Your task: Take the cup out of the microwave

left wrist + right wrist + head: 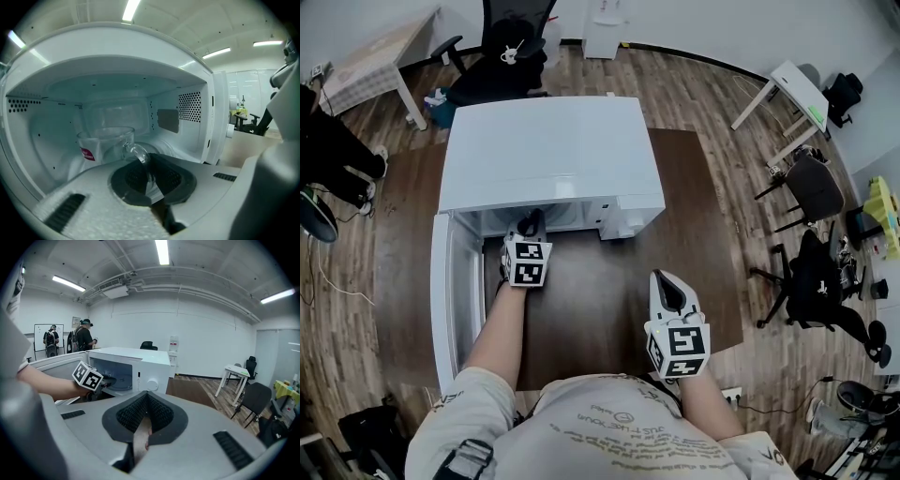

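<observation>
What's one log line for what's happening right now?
left gripper: inside microwave, shut on cup handle | right gripper: shut, empty, over table | door: open

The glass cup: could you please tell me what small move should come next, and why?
Probably draw the left tongs straight back: they look shut on the handle of the cup, inside the microwave, whose door stands open.

Bright ceiling strip lights [161,251], fisheye-bent edges, dark vignetted corners
</observation>
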Demonstrator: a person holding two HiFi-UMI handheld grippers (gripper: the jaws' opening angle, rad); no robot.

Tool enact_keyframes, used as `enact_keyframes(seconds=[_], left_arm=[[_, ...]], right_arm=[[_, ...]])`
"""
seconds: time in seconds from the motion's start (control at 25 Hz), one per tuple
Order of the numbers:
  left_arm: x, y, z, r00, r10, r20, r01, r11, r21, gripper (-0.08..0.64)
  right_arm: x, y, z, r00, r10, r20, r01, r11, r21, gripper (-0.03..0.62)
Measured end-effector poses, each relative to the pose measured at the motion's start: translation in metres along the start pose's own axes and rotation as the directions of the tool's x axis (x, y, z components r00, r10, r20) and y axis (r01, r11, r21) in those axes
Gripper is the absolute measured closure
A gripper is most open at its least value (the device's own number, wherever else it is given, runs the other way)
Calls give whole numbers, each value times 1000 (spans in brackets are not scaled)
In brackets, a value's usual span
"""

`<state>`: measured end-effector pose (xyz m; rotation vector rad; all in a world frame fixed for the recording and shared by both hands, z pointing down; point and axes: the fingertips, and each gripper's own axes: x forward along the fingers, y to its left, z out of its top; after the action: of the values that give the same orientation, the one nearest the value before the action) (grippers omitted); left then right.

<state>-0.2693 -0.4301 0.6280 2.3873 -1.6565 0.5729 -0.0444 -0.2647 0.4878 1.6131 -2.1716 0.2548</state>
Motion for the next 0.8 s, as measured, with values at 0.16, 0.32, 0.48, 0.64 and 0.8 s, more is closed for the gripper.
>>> enact_keyframes(seconds=[0.16,0.32,0.48,0.64,0.8], left_arm=[[-9,-1,2,1000,2,1,-2,1000,-11,548],[-25,-8,9,1000,4,28,-4,1000,-11,548],[-45,-17,19,998,9,55,-8,1000,-21,548],[-65,-32,16,998,3,59,-2,1000,-21,549],[-87,-51,16,998,-10,68,11,1000,-11,549]], right_arm=[[0,2,0,1000,10,10,-10,1000,7,578],[-1,7,4,999,26,26,-26,1000,5,578],[-5,11,9,998,47,52,-48,999,21,578],[-8,19,11,995,74,69,-75,997,14,578],[-15,30,13,990,110,90,-111,994,5,578]])
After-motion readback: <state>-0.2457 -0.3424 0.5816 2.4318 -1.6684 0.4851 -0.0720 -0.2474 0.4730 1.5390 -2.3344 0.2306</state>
